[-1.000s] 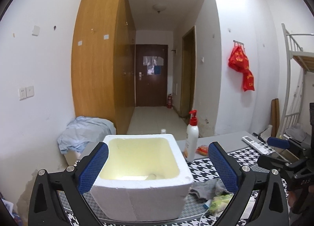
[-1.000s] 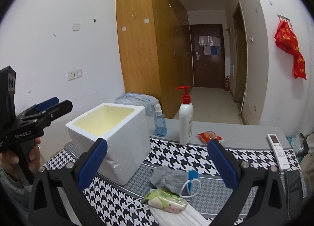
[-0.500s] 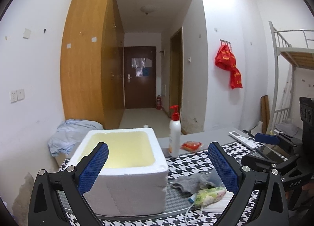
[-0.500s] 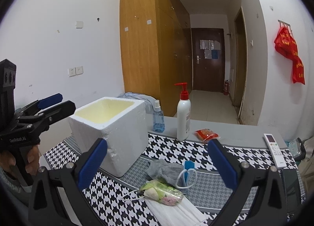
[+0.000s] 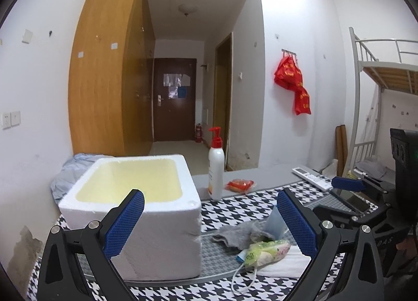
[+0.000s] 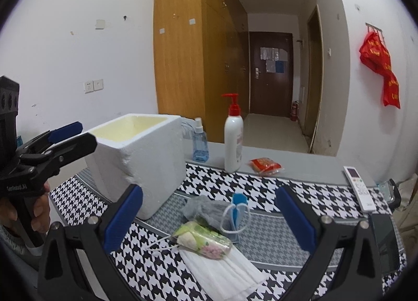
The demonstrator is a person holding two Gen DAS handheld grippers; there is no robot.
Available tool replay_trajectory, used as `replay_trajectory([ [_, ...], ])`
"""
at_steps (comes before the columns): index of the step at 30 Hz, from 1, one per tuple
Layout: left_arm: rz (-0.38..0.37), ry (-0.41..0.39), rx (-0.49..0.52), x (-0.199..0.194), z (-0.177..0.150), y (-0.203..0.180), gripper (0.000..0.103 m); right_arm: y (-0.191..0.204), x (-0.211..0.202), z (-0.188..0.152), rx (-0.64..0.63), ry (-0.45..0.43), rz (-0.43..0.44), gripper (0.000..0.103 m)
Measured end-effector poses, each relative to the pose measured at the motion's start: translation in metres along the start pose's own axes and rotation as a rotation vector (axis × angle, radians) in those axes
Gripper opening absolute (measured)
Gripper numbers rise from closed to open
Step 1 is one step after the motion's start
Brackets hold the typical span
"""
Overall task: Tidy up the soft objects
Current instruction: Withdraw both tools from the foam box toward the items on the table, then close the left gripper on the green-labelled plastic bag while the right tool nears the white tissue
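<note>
Both grippers spread wide and holding nothing: left gripper (image 5: 210, 218) hovering by the near wall of the open foam box (image 5: 146, 212), right gripper (image 6: 209, 218) hovering over the soft pile just right of that box. Lying there on the houndstooth mat (image 6: 256, 186), touching one another: grey sock (image 6: 201, 208), blue mask (image 6: 239, 207), floral tissue pack (image 6: 202, 239), white mask (image 6: 222, 269). Farther back on the table: pump bottle (image 6: 233, 135), spray bottle (image 6: 199, 144), red packet (image 6: 266, 163), remote (image 6: 360, 188).
</note>
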State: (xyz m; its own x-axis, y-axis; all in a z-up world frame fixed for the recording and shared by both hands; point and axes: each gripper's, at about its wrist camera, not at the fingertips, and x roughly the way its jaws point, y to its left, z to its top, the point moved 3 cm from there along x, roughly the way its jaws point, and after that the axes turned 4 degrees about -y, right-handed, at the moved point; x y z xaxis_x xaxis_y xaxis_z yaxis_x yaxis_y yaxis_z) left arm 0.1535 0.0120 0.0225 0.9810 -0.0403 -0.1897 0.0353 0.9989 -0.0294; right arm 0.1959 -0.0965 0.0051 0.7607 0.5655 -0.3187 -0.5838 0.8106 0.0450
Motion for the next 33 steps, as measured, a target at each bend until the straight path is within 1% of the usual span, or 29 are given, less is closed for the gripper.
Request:
replay_trajectory([
  [4,-0.017,0.014,0.004,0.004,-0.008,-0.003,0.102,-0.007,0.0,-0.01,0.027,0.01,-0.008,0.103],
  [7,-0.053,0.039,-0.005,0.009,-0.014,-0.006,0.102,-0.008,0.0,-0.014,0.036,0.021,0.0,0.103],
  [13,-0.081,0.057,-0.004,0.014,-0.021,-0.015,0.102,-0.011,0.0,-0.021,0.024,0.039,-0.029,0.103],
  [18,-0.106,0.076,0.018,0.019,-0.027,-0.023,0.102,-0.012,0.001,-0.03,0.01,0.064,-0.031,0.103],
  [23,-0.134,0.098,0.031,0.024,-0.033,-0.031,0.102,-0.022,0.001,-0.038,0.058,0.085,-0.034,0.103],
  [27,-0.154,0.133,0.027,0.031,-0.039,-0.036,0.102,-0.032,0.003,-0.048,0.096,0.117,-0.032,0.103],
  [31,-0.183,0.161,0.06,0.036,-0.045,-0.047,0.102,-0.039,0.001,-0.055,0.101,0.131,-0.051,0.103],
  [33,-0.191,0.187,0.067,0.042,-0.049,-0.051,0.102,-0.041,0.0,-0.058,0.103,0.136,-0.055,0.103],
])
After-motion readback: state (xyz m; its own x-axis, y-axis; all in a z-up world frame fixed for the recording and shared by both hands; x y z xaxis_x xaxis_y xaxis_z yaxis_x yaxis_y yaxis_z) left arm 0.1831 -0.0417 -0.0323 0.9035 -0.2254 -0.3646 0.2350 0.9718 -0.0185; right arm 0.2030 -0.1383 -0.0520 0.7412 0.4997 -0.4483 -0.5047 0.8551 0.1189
